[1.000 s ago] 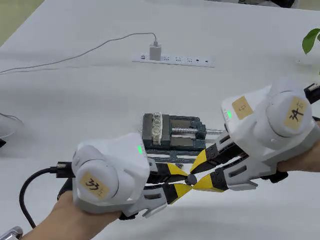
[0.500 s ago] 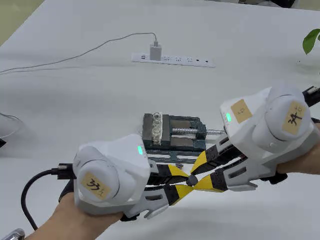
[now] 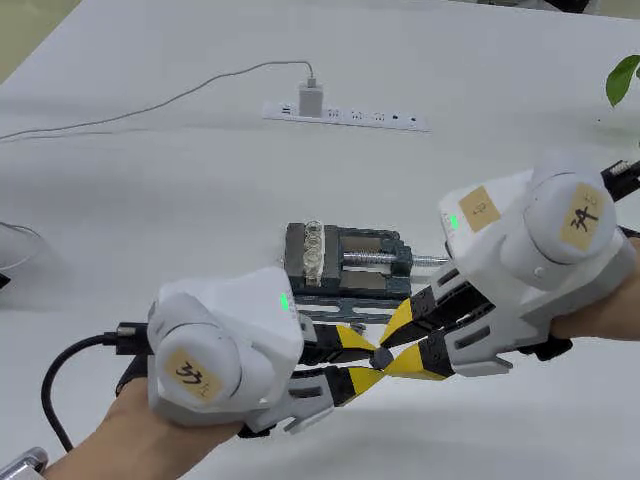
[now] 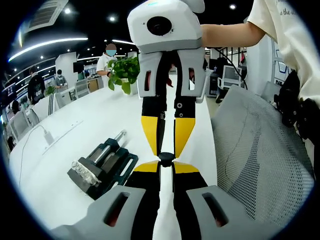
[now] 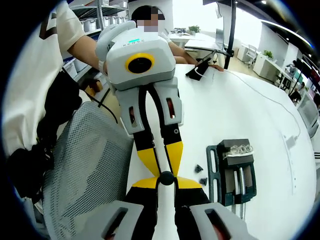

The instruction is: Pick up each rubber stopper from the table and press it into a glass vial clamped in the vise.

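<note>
Your left gripper point(image 3: 366, 361) and right gripper point(image 3: 396, 352) meet tip to tip, fingers narrow, both pinching a small dark rubber stopper point(image 3: 381, 357).

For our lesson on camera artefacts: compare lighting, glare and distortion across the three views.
Head view: even light, sharp, soft shadow under the vise on the white table. Left gripper view: fisheye bends the table edge; ceiling lights glare. Right gripper view: same bending, top background blown out, rubber stopper between the fingers sharp.

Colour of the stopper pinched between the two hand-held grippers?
Black. The stopper shows best in the right gripper view.
</note>
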Tool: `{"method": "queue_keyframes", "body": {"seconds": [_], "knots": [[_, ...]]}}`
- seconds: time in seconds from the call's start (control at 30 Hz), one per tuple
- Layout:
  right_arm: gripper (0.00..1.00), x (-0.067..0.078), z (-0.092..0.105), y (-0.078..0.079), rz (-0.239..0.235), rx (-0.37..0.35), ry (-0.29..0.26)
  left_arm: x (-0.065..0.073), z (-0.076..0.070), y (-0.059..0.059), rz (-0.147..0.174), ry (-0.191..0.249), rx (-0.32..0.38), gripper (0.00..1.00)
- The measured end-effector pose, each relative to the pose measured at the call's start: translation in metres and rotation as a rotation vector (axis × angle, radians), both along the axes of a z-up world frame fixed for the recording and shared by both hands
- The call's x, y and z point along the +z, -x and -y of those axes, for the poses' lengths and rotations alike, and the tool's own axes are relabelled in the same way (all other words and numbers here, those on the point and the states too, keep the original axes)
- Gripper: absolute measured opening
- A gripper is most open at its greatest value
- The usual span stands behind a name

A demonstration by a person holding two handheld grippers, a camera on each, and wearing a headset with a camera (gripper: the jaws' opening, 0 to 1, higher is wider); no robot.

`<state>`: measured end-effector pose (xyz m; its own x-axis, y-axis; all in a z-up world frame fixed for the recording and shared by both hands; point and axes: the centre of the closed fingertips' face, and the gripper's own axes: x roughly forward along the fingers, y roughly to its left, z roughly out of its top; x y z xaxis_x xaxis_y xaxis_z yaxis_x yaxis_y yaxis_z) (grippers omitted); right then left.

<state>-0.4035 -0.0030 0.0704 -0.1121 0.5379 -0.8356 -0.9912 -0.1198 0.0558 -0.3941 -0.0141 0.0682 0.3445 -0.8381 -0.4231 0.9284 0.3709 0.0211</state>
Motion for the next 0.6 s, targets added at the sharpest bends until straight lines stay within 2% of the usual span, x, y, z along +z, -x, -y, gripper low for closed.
{"method": "queue_keyframes", "body": {"seconds": [0.33,0.53,0.6], "knots": [[0.07,-0.003,-0.001,0.0,-0.004,-0.004,0.01,-0.003,-0.002,0.0,-0.024,0.01,0.014,0.06],[0.07,-0.003,-0.002,-0.005,-0.004,-0.017,0.009,-0.008,-0.011,-0.006,-0.022,0.007,0.07,0.23],[0.07,-0.004,-0.001,-0.007,-0.003,-0.019,0.013,-0.01,-0.017,-0.01,-0.034,0.009,0.11,0.31]]}}
